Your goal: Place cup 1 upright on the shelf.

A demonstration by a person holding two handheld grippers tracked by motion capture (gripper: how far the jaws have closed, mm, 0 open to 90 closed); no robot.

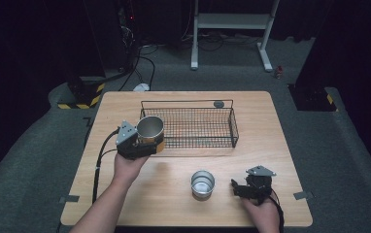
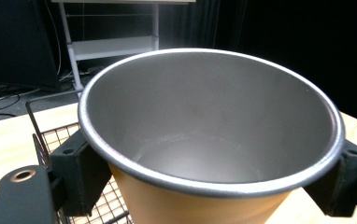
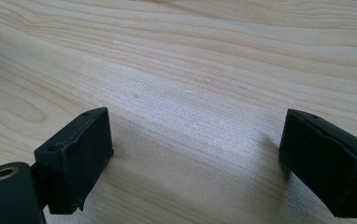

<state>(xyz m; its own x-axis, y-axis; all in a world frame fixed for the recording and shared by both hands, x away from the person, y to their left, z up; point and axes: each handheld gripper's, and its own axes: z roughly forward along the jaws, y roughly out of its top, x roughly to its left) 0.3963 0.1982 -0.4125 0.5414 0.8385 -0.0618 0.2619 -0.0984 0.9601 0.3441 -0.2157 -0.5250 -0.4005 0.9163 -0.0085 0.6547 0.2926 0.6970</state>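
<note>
Here, the left tongs [image 1: 142,141] clamp an upright orange, steel-lined cup [image 1: 150,129] beside the wire basket [image 1: 193,127], while the right tongs [image 1: 244,188] rest wide open and empty on the bench [image 1: 266,145].

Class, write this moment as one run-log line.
left gripper: shut on orange cup, by wire basket | right gripper: open, empty | steel cup: upright on table
</note>
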